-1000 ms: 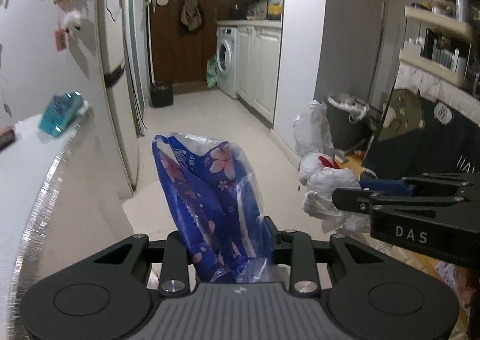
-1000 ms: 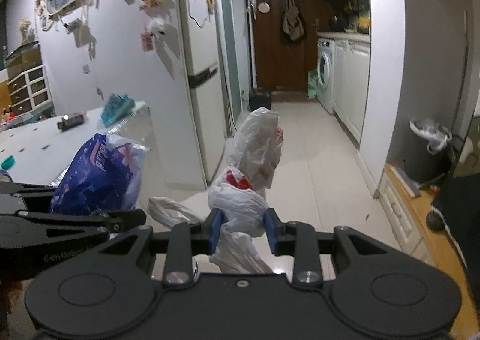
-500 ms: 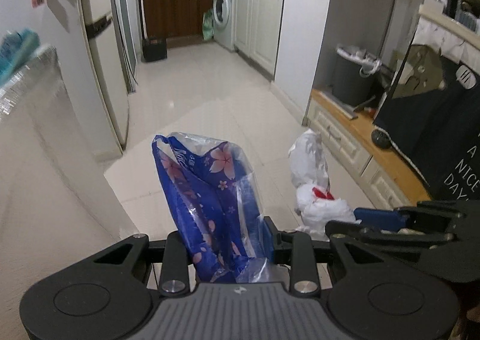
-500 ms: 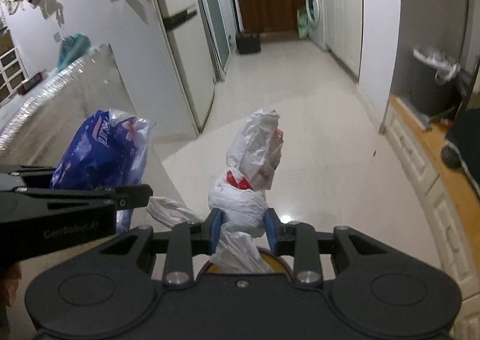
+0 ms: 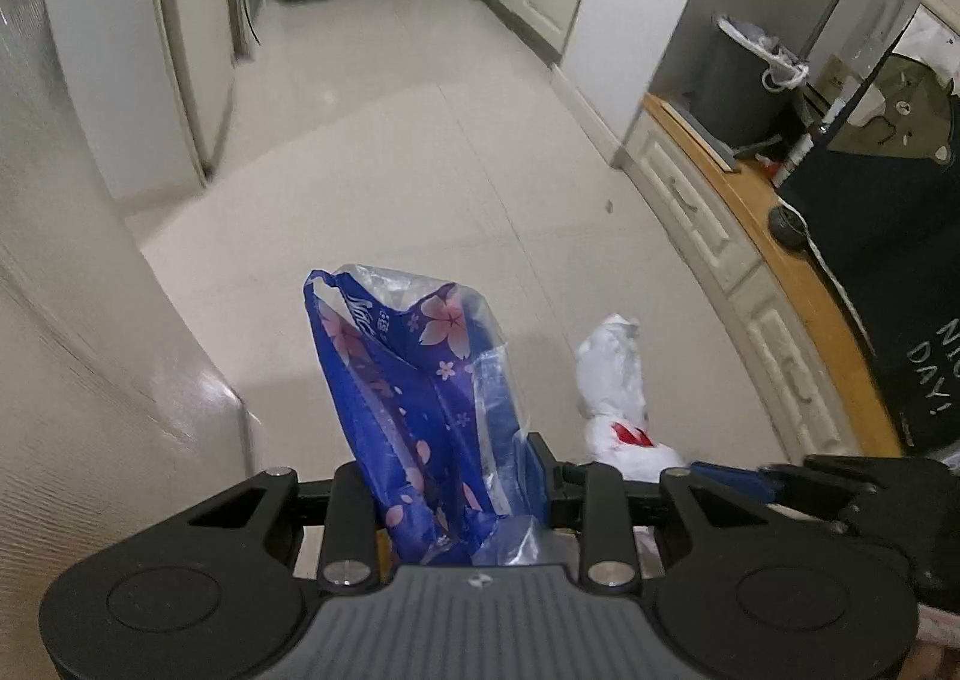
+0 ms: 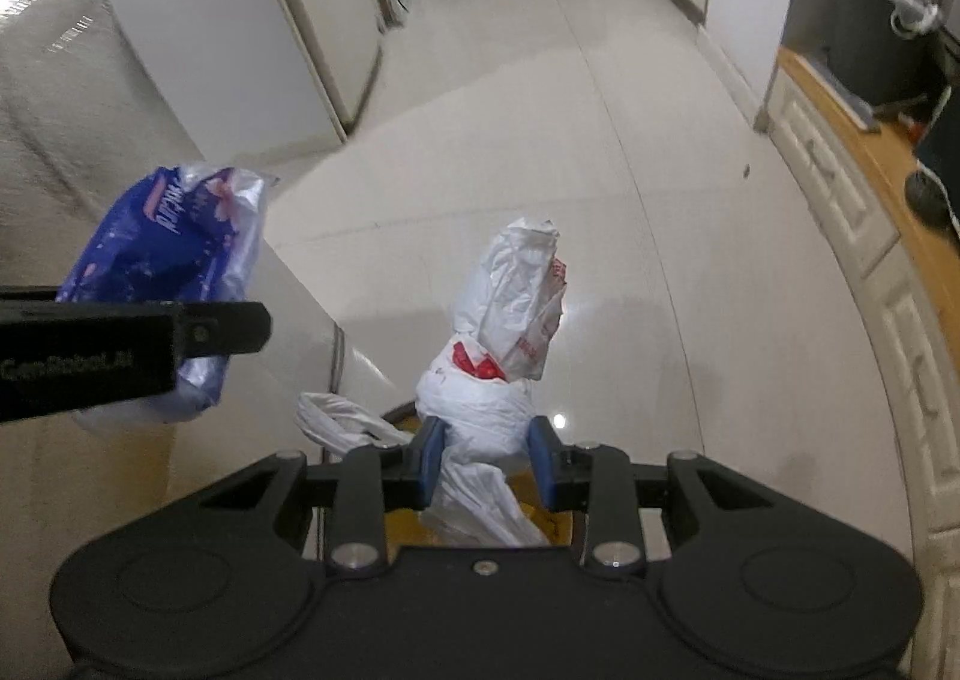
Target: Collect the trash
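Observation:
My left gripper (image 5: 453,491) is shut on a blue plastic bag (image 5: 414,380) printed with pink flowers, which stands up between its fingers. My right gripper (image 6: 486,464) is shut on a bundle of white plastic bags (image 6: 510,320) with red print. In the left wrist view the white bundle (image 5: 612,380) and the right gripper (image 5: 852,494) appear at the lower right. From the right wrist camera the blue bag (image 6: 168,242) hangs behind the left gripper's black finger (image 6: 132,344). Both grippers point steeply down at the pale tiled floor (image 5: 420,140).
A silvery table side (image 6: 90,98) rises at the left, a white fridge (image 5: 180,32) beyond it. A low wooden-topped cabinet (image 5: 738,212) runs along the right, with a lined dark bin (image 5: 744,80) and a black cloth (image 5: 888,260). A yellow-brown object (image 6: 414,527) shows under the right gripper.
Both grippers have dropped and tilted down towards the floor, each still holding its bag. The far kitchen, door and tabletop have slid up and mostly out of view.

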The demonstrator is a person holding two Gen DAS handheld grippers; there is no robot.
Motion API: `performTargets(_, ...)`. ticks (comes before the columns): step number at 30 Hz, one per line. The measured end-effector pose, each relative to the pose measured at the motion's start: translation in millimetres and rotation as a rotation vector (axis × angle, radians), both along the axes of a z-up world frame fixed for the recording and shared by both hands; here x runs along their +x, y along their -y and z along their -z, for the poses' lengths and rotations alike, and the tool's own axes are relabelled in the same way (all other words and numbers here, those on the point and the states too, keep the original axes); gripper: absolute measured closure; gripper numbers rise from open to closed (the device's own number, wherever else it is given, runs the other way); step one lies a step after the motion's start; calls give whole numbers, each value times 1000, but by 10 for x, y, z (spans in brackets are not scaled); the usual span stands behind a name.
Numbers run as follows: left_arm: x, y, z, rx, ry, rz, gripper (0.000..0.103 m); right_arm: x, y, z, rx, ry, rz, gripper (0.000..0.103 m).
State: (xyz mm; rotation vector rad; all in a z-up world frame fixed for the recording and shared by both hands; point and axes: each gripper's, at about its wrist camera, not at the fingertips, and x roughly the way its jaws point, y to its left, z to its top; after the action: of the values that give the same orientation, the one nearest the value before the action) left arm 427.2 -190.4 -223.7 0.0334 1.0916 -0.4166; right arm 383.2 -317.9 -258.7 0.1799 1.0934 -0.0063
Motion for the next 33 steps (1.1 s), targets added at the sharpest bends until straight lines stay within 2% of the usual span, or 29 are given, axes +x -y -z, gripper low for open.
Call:
performTargets(7,82,-94,686,53,-147,34,70,143,-34,549,-3,-126,-45,71)
performTargets(10,111,-184,925,62,-216,29,70,194,-105,747,-7,-173,-98,71)
performTargets(17,185,-411,1221,37,-286,-26,70,185,-448,1108,-51,-277,-327,71)
performTargets(22,230,-504,1335,36,-315,-55,69,96,-803,1274,-76,-302,-518,71)
performTargets(25,250,-576,1416,45,-336,-75,69,34,-935,1345,-61,-313,-579,69)
performTargets(27,252,-611,1475,56,-352,-82,69,8,-964,1386,-45,-332,-596,49)
performTargets(32,228,-617,1569,56,-380,-71,69,-8,-890,1517,-69,-428,-571,26)
performTargets(33,220,-600,1574,55,-384,-60,69,-2,-862,1537,-87,-443,-561,25)
